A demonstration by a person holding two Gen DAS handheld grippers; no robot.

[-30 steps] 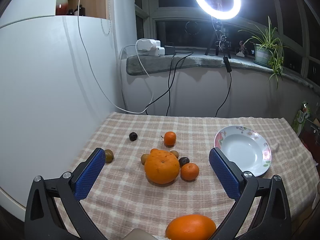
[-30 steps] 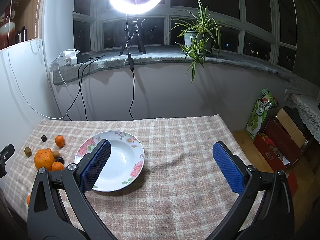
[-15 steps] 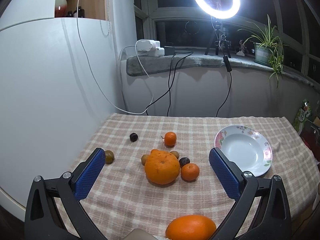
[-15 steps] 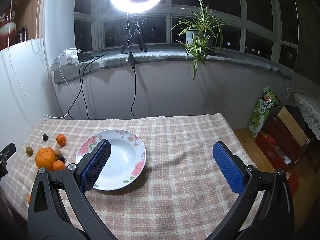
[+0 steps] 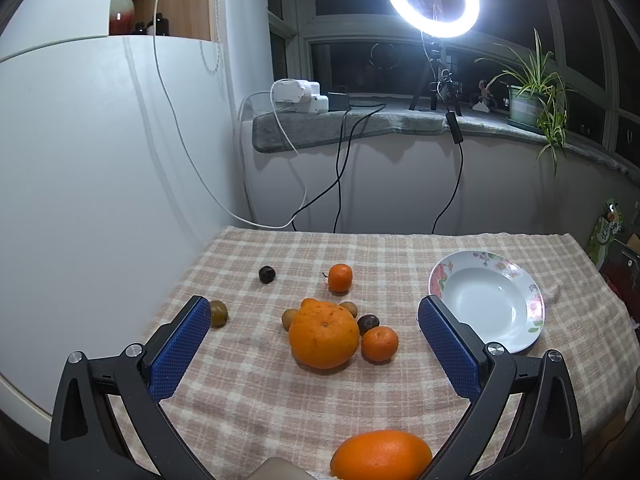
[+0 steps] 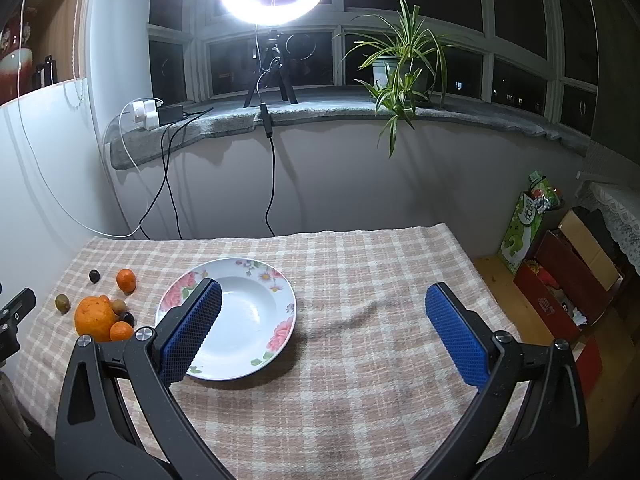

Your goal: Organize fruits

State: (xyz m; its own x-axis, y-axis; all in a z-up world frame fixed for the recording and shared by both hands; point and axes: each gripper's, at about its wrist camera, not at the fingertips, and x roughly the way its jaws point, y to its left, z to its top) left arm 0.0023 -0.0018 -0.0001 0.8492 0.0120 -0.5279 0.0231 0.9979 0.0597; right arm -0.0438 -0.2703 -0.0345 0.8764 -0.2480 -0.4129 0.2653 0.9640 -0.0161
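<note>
Both jaws stand spread wide with nothing between them: the left gripper (image 5: 314,344) hangs over the fruit cluster at lower centre of its view, and the right gripper (image 6: 322,334) hangs over the checked beige tablecloth (image 6: 360,272), its left blue pad overlapping the plate's rim in the picture.

Counted in the left wrist view, there are 9 fruits:
- 1 big bumpy orange (image 5: 323,334) at centre.
- 1 smooth large orange (image 5: 380,456) at the bottom edge.
- 2 small round tangerines: one (image 5: 379,343) just beside the big orange on its right, one (image 5: 340,277) apart above it.
- 3 small olive-brown fruits: one (image 5: 218,313) by the left pad, one (image 5: 289,318) and one (image 5: 349,308) touching the big orange.
- 2 small dark round fruits: one (image 5: 367,323) between the big orange and the near tangerine, one (image 5: 266,274) alone at upper left of the cloth.

1 white floral-rimmed plate (image 5: 440,280) lies empty, well apart at right of the fruit.

1 green printed bag (image 6: 528,224) stands on the floor at right; its writing is too small to read.
</note>
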